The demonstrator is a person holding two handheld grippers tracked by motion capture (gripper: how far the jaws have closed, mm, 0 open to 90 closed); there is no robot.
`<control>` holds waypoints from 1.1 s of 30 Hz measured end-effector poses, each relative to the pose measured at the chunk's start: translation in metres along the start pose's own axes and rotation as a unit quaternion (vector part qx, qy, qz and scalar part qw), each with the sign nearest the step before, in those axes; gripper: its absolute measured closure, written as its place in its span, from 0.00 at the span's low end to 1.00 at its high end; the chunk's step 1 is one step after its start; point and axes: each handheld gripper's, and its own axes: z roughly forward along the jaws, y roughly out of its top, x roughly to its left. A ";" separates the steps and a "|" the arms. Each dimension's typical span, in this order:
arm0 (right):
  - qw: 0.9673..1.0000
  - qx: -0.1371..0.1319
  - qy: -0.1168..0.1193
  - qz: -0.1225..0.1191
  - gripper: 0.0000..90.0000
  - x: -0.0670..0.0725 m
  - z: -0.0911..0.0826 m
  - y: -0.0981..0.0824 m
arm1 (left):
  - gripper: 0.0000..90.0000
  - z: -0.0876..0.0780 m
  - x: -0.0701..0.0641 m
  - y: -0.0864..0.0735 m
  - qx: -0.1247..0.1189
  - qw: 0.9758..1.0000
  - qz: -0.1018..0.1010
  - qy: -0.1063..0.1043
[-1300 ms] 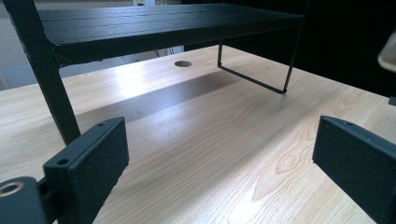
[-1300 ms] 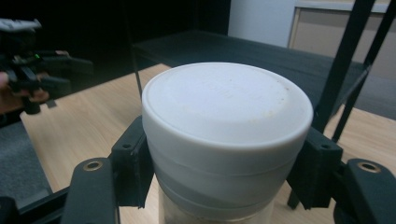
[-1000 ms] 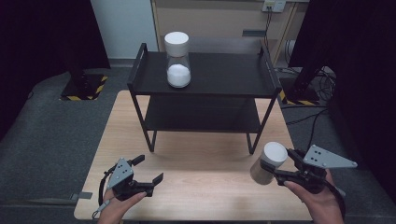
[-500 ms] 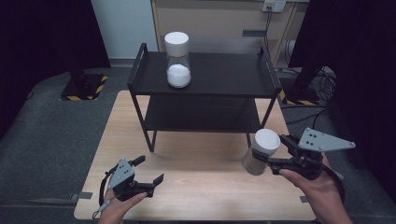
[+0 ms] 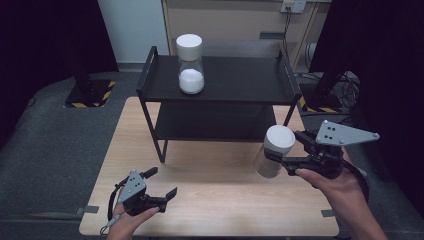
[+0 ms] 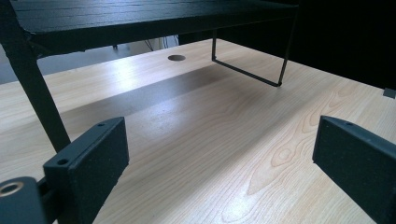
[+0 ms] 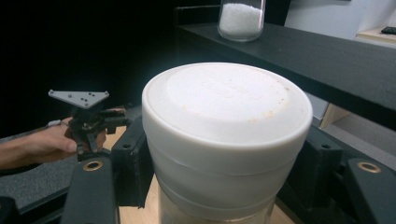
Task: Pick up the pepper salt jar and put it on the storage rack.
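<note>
Two white-lidded jars show in the high view: one stands on the top shelf of the black rack [image 5: 220, 80], holding white powder [image 5: 191, 80], and the other jar [image 5: 273, 151] is clamped at its lid by the right hand-held gripper [image 5: 280, 156]. A second ago that jar hung lower and nearer the counter's right edge; it has since risen and come in toward the rack, now floating clear of the wooden counter [image 5: 210, 200] beside the rack's right leg. I judge this as a lift on the way to a shelf, probably to join the first jar. The left hand-held gripper [image 5: 162, 184] sits low at the counter's near left corner, jaws apart and empty, just where it was.

From the left gripper view, both black pads [image 6: 91, 154] stand wide with bare counter between them, and the rack's lower shelf looms above.

From the right gripper view, the jar's white lid [image 7: 226, 126] bulks between the jaws, which press on it from either side. The shelved jar's powder shows beyond at the top, and the left hand-held gripper [image 7: 88, 122] shows farther off, at the left.
</note>
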 end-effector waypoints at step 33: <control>1.000 -0.006 0.019 -0.010 0.39 -0.024 0.017 0.059 | 0.03 0.003 0.001 -0.003 0.009 1.000 -0.001 -0.003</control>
